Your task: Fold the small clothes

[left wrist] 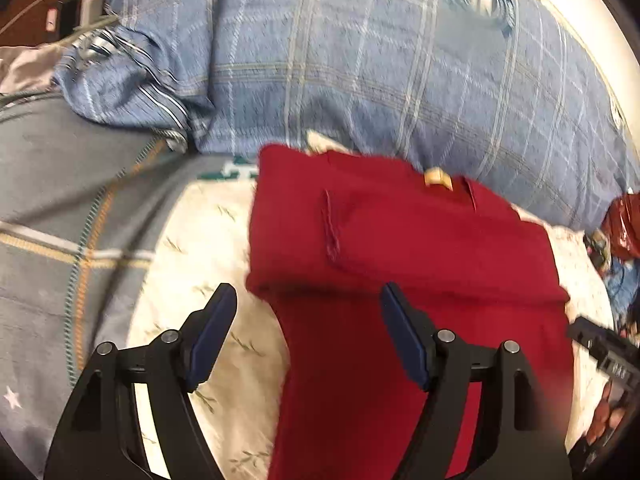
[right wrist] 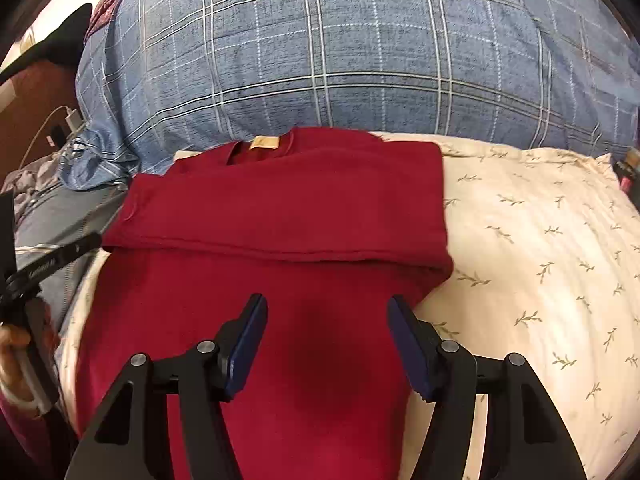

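Note:
A dark red garment (left wrist: 400, 240) (right wrist: 288, 208) lies on a cream leaf-print pillow (right wrist: 540, 260). Its upper part, with a tan neck label (right wrist: 264, 143), is folded down over the lower part. My left gripper (left wrist: 308, 290) hovers open at the garment's left edge, one finger over the pillow and the other over red cloth. My right gripper (right wrist: 327, 299) stands open above the lower part of the cloth, near its right edge. No cloth is pinched between either pair of pads. A black finger of the left gripper (right wrist: 52, 260) shows at the left of the right wrist view.
A bulky blue plaid duvet (left wrist: 360, 60) (right wrist: 360, 60) rises right behind the garment. A grey blanket (left wrist: 40, 220) lies to the left. A white charger with cables (left wrist: 88, 8) sits at the far left. A hand (right wrist: 12, 344) holds the left gripper.

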A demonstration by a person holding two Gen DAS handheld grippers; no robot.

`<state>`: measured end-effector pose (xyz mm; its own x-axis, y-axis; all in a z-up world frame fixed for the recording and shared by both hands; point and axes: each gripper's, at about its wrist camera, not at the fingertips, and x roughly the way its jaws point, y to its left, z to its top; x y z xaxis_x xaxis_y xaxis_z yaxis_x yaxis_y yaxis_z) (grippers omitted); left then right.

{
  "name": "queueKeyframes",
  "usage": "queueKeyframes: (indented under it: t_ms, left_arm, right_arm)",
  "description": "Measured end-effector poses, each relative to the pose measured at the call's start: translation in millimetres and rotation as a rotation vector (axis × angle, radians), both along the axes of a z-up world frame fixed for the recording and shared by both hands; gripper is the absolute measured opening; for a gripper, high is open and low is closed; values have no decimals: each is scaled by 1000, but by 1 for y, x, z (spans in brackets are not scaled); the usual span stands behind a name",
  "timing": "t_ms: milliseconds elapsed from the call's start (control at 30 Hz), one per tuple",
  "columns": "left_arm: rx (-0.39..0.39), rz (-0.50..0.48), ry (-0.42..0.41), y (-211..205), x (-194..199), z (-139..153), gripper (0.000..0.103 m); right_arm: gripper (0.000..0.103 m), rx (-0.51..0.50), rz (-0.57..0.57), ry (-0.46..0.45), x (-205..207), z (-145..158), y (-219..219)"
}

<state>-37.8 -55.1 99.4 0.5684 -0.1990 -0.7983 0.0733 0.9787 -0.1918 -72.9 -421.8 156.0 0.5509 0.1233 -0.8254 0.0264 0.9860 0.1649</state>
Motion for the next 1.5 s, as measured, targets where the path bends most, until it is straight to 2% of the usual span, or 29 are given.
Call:
queueKeyframes:
  t_ms: [133,233,333,433,467,500,533,567,600,667,767,867,933,1033,1100,1167,1233,1267,1300,1400,1500]
  left_arm:
    - [27,-11,-13,-4,-2,-3,74]
    - [24,10,-17,0,4,-7,74]
    - [20,27,9,4,11,-16,74]
    - [25,35,17,6,16,-21,74]
    - [24,36,17,6,17,-22,74]
    - [22,35,16,6,18,-23,74]
    - [22,33,17,5,19,-23,74]
    - [26,31,18,5,20,-24,74]
    - [31,30,19,4,20,-25,74]
    - [38,27,20,4,21,-25,74]
    - [33,22,12,3,22,-22,74]
    - [13,15,-22,0,19,-12,74]
    - [-1,6,-50,-5,19,-4,74]
    - [-4,-2,-73,-14,23,0,74]
    - [0,-19,-69,-21,27,-3,74]
    - [23,-32,-59,-25,29,-8,74]
    - [54,-51,-28,-29,32,-16,74]
    - [60,-55,-22,-29,32,-17,74]
    - [65,-57,-22,-30,33,-18,74]
    - [75,-61,-23,-31,33,-18,75]
    - [79,-66,-24,-29,29,-16,75]
  right_arm:
    - [64,51,-51,21,4,-10,-17]
    - [64,82,-155,27,6,-18,-41]
    - [64,-20,-206,6,12,-22,-50]
    - [63,-154,-175,5,22,-30,-46]
    - [60,-174,-157,12,28,-35,-44]
    - [45,-169,-150,12,31,-38,-44]
    - [37,-148,-147,3,34,-39,-46]
    - [23,-110,-143,-7,36,-36,-49]
    - [24,-99,-142,-7,36,-35,-49]
    - [20,-161,-123,10,34,-36,-42]
    - [20,-234,-74,18,21,-34,-32]
    - [23,-164,-80,9,1,-15,-39]
    - [24,-76,-103,-40,-6,4,-46]
    - [30,-55,-96,-70,9,15,-38]
    - [29,-40,-76,-62,28,8,-30]
    - [26,3,-72,1,46,-11,-26]
    - [23,-29,-90,64,50,-33,-25]
    - [23,-27,-88,50,47,-37,-24]
    - [23,-41,-86,10,40,-37,-22]
    - [25,-80,-76,16,33,-35,-15]
    - [27,-78,-74,35,28,-27,-15]
